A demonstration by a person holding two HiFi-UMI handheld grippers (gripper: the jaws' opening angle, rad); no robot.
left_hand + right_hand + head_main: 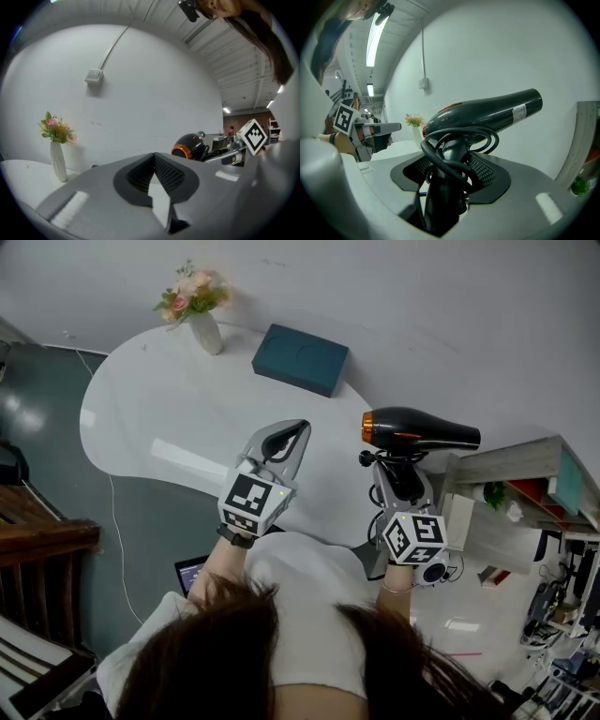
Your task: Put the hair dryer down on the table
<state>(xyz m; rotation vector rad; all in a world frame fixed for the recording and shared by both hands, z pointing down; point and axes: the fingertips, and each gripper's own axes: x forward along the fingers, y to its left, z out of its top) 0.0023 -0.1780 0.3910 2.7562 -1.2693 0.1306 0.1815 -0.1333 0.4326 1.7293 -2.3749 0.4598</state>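
Near the desk's (169, 418) right edge, the right gripper (401, 472) holds the dryer (422, 430) up off the surface. Its fingers are clamped on the handle, with the coiled cord (446, 163) caught around it. The barrel lies level, its orange-ringed end toward the left gripper (284, 444), whose fingers are pressed together on nothing. To set it down well, I'd carry it left over bare desk, well apart from the box (300, 358) and vase (204, 332). Lower it until barrel and handle both rest flat, and only then part the fingers. The cord loops look likely to snag, so draw back slowly, straight along the handle.
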